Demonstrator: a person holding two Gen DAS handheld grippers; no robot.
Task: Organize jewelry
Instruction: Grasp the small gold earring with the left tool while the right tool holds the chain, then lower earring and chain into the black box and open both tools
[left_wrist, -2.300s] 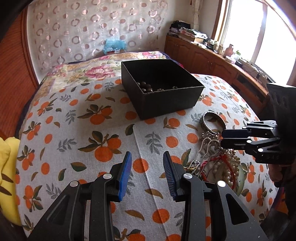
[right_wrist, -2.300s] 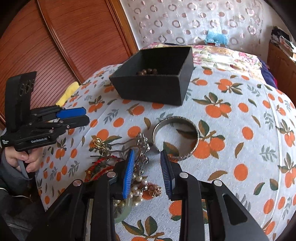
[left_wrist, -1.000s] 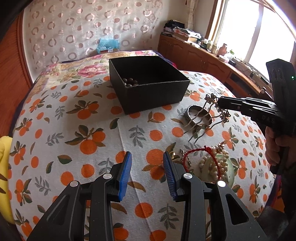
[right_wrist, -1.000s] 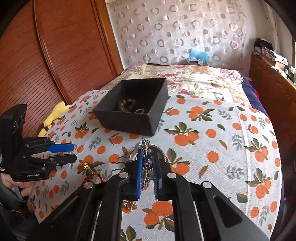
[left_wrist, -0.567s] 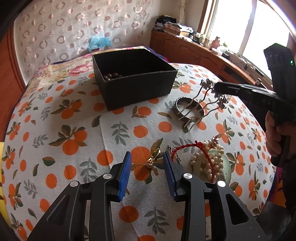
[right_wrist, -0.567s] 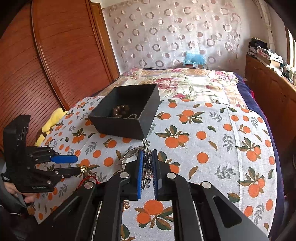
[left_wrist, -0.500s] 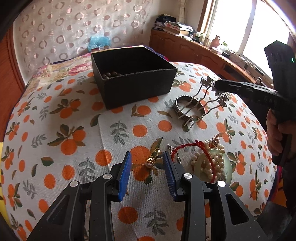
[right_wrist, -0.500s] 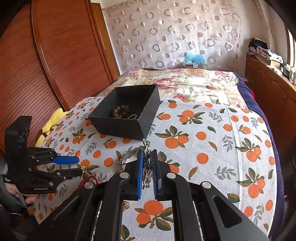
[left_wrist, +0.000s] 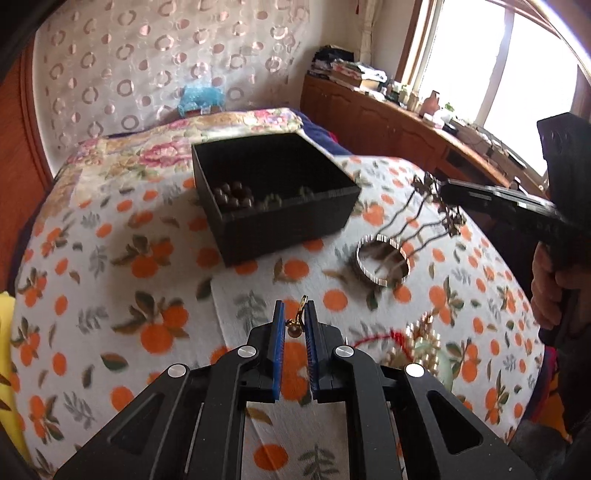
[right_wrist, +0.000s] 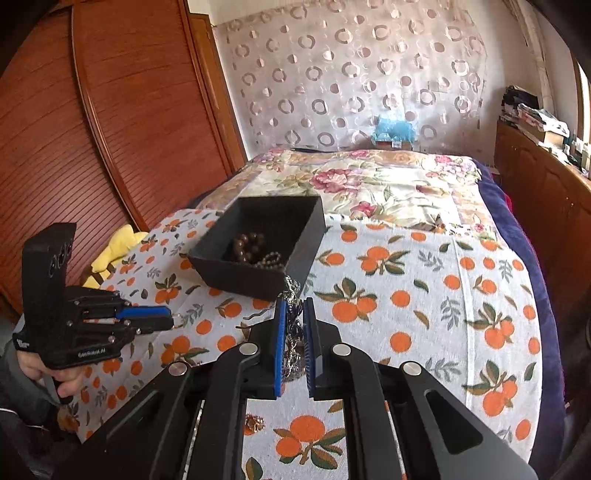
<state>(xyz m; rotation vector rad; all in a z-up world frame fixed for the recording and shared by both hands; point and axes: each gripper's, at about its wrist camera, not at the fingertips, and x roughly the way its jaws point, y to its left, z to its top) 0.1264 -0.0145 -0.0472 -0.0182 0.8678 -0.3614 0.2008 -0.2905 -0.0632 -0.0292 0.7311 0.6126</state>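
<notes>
1. Left wrist view: the left gripper (left_wrist: 294, 325) has its blue pads pinched on a small gold earring (left_wrist: 297, 322), held above the orange-print cloth (left_wrist: 110, 295).
2. The black box (left_wrist: 275, 192) sits toward the cloth's far edge, with dark beads (left_wrist: 232, 195) in its near left corner.
3. A silver bangle (left_wrist: 383, 264) lies just right of the box's near corner. A heap of pearls (left_wrist: 424, 345) and a red cord (left_wrist: 380, 336) lies near the cloth's right edge.
4. The right gripper (left_wrist: 443, 195) comes in from the right, holding a metal hair comb (left_wrist: 428, 218) in the air above the bangle, prongs hanging down.
5. Right wrist view: the right gripper (right_wrist: 294, 332) is closed narrowly on the comb (right_wrist: 293, 332), just short of the box (right_wrist: 266, 243). Beads (right_wrist: 249, 243) and a thin chain (right_wrist: 271, 258) lie inside.
6. The left gripper (right_wrist: 168, 319) hovers at the cloth's (right_wrist: 424, 295) left edge with a small ring showing at its closed tip.
</notes>
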